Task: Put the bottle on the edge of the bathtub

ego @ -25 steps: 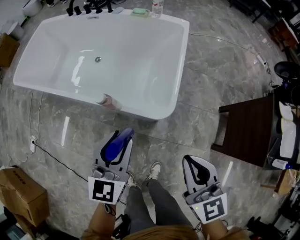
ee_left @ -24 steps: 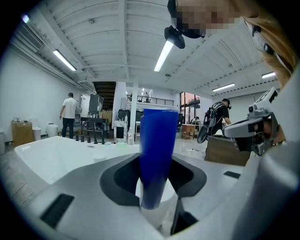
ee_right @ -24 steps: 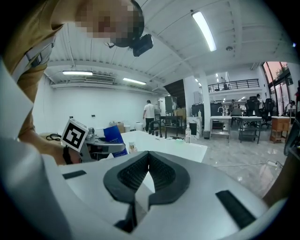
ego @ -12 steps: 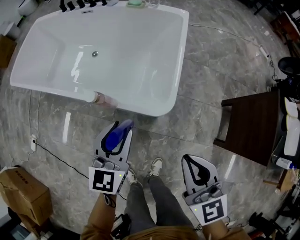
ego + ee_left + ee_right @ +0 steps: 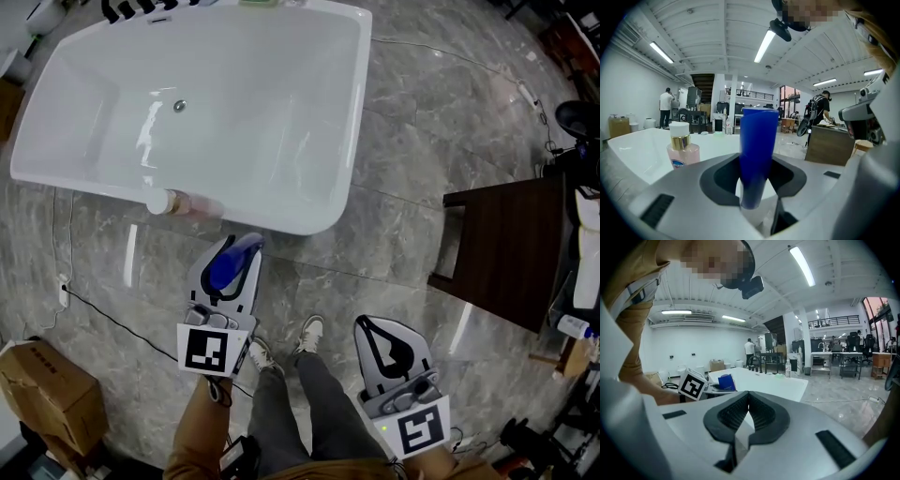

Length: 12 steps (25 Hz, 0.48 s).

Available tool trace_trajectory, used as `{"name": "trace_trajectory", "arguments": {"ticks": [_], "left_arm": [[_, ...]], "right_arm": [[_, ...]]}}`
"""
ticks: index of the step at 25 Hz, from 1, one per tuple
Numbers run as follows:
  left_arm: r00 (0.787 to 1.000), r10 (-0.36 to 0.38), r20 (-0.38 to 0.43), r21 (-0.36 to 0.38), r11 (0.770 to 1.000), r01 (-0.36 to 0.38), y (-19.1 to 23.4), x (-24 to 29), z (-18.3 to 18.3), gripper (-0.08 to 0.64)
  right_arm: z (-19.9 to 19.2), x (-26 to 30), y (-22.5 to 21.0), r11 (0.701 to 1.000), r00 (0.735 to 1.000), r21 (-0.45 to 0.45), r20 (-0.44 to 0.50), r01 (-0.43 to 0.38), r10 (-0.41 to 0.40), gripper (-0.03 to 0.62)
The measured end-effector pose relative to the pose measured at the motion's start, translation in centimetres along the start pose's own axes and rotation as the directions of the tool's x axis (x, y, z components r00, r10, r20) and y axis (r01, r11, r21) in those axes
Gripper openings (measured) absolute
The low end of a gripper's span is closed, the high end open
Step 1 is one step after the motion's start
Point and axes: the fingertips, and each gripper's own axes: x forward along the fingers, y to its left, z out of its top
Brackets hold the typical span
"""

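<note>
My left gripper [image 5: 235, 253] is shut on a blue bottle [image 5: 225, 270], held over the grey floor just short of the white bathtub's near rim [image 5: 281, 221]. In the left gripper view the blue bottle [image 5: 758, 154] stands upright between the jaws, with the tub [image 5: 642, 145] beyond it. A pink bottle with a white cap [image 5: 173, 202] stands on that near rim, ahead and left of the blue one, and shows as the pink bottle [image 5: 680, 150] too. My right gripper [image 5: 367, 328] hangs lower right, shut and empty, its pads touching [image 5: 746, 401].
A dark wooden table [image 5: 506, 253] stands to the right. A cardboard box [image 5: 47, 394] sits at lower left, with a black cable [image 5: 103, 314] across the marble floor. The person's shoes [image 5: 309, 336] are between the grippers. Black taps [image 5: 141, 7] line the tub's far end.
The view has closed in on the tub; the tub and pink bottle slid left in the picture. The left gripper, still holding the blue bottle, is nearer the rim.
</note>
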Motion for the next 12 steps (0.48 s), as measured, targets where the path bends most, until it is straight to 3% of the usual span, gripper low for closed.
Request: {"name": "trace_trajectory", "arguments": {"ticks": [12], "left_arm": [[0.999, -0.014, -0.03, 0.009, 1.0, 0.014, 0.3, 3.9, -3.0, 0.158]], "right_arm": [[-1.3, -0.2, -1.5, 1.0, 0.999, 0.007, -0.02, 0.026, -0.026, 0.005]]}}
